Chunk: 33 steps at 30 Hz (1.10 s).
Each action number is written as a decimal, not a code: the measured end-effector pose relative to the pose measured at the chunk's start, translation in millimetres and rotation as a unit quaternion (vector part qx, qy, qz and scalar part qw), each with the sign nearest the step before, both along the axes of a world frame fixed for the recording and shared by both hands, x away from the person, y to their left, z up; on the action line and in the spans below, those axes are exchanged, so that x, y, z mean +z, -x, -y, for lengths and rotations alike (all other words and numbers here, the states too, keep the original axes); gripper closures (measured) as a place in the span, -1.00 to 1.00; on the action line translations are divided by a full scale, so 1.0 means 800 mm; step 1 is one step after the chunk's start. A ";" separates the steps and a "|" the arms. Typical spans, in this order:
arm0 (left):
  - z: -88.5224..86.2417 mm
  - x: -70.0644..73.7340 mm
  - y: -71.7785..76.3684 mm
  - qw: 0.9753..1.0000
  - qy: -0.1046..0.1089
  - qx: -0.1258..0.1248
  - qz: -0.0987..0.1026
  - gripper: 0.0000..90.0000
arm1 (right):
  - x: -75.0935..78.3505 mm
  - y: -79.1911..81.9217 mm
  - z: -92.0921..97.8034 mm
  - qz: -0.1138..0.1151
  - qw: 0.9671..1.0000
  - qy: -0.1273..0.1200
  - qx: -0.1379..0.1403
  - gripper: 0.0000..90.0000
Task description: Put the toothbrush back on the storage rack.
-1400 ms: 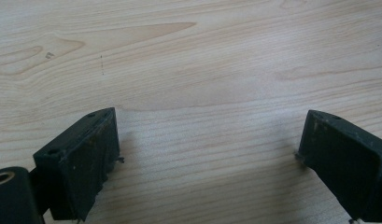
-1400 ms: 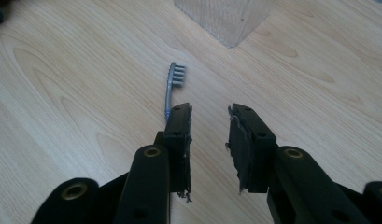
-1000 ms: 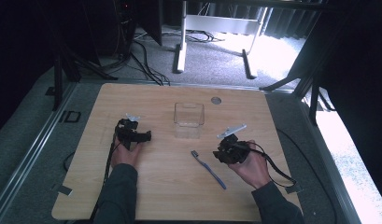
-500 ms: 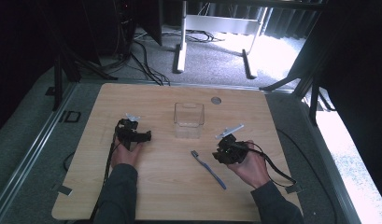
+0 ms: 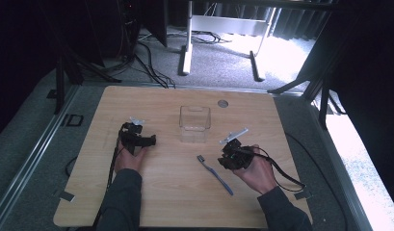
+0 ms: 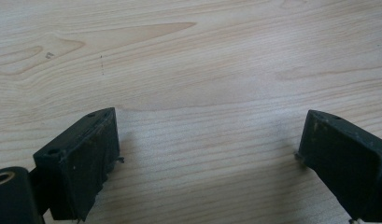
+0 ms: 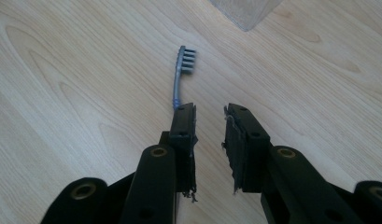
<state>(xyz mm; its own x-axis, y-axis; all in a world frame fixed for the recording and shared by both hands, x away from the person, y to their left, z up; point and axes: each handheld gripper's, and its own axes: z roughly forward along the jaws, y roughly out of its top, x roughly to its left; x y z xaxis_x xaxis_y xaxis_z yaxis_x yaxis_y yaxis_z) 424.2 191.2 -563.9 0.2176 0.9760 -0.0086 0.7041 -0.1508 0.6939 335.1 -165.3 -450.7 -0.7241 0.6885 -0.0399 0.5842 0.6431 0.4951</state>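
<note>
A blue-handled toothbrush lies flat on the wooden table, head toward the far left. In the right gripper view its bristled head lies ahead and the handle runs under the left jaw. My right gripper sits low beside the handle, jaws a narrow gap apart with bare wood between them. My left gripper rests at the table's left, open wide over bare wood. A clear plastic box stands empty at mid-table, beyond both grippers.
A small round disc lies near the far edge behind the box. Cables trail from both grippers toward the table's near edge. Grey carpet, a desk frame and dark stands surround the table.
My right gripper has edged slightly left toward the toothbrush. The left gripper, the toothbrush and the box stay where they were.
</note>
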 end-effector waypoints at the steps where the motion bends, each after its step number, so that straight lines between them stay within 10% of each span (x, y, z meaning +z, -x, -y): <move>1: 0.000 0.000 0.000 1.000 0.000 0.000 0.000 -0.88 | 0.000 0.000 -0.001 -0.001 1.000 0.001 -0.001 0.61; 33: 0.000 0.000 0.000 1.000 0.000 0.000 0.000 -0.88 | -0.014 -0.005 -0.021 -0.039 0.998 0.032 0.023 0.70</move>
<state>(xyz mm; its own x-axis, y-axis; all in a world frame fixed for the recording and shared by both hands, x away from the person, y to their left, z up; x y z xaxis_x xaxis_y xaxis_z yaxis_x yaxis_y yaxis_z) 424.2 191.2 -563.9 0.2178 0.9759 -0.0087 0.7041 -0.1510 0.6939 339.2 -148.8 -462.0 -0.7580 0.6517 -0.0253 0.5879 0.6995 0.4062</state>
